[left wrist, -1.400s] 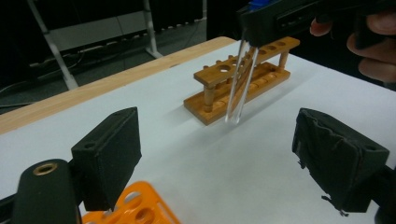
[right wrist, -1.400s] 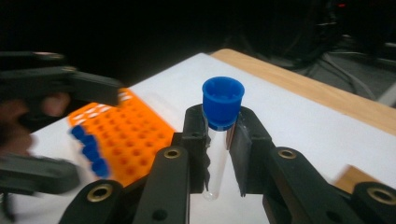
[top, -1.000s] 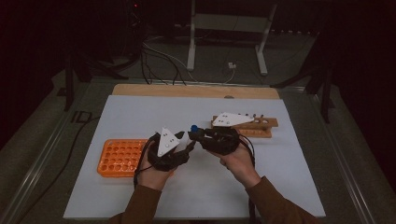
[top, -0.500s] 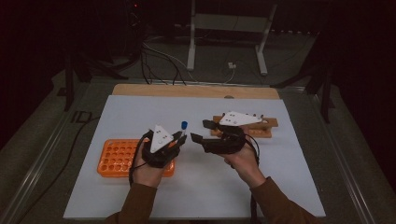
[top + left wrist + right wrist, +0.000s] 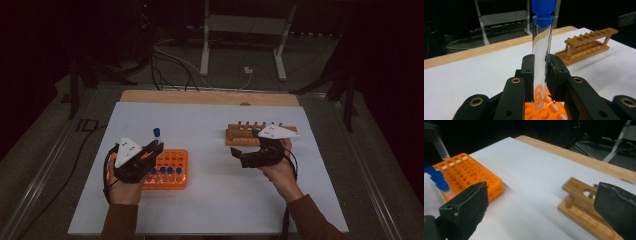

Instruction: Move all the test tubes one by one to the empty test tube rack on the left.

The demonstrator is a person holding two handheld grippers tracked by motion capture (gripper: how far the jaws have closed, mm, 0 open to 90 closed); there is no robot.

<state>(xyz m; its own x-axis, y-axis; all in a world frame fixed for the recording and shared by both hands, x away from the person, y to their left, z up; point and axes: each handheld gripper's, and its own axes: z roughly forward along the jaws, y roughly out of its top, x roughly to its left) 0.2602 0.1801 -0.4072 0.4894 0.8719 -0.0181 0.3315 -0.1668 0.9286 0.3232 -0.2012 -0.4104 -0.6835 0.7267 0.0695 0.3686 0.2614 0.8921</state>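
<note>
A clear test tube (image 5: 541, 50) with a blue cap (image 5: 156, 132) stands upright between the pads of my left gripper (image 5: 541, 75), which is shut on it. Its lower end hangs just over the holes of the orange tube rack (image 5: 172, 156), at the rack's left end. Several blue-capped tubes (image 5: 169, 170) sit in the rack's front row. My right gripper (image 5: 239, 157) is in front of the wooden tube rack (image 5: 240, 134). Its jaws have just been opening and now stand wide apart (image 5: 541, 192) with nothing between them.
White paper (image 5: 215, 200) covers the table, with a bare wooden strip (image 5: 210, 97) along the far edge. Beyond it on the dark floor are cables and a metal stand (image 5: 240, 30). The wooden rack (image 5: 589, 46) has empty holes.
The two hands were together at mid-table around the tube. The left one has carried the tube left over the orange rack; the right one has let go, moved right and opened.
</note>
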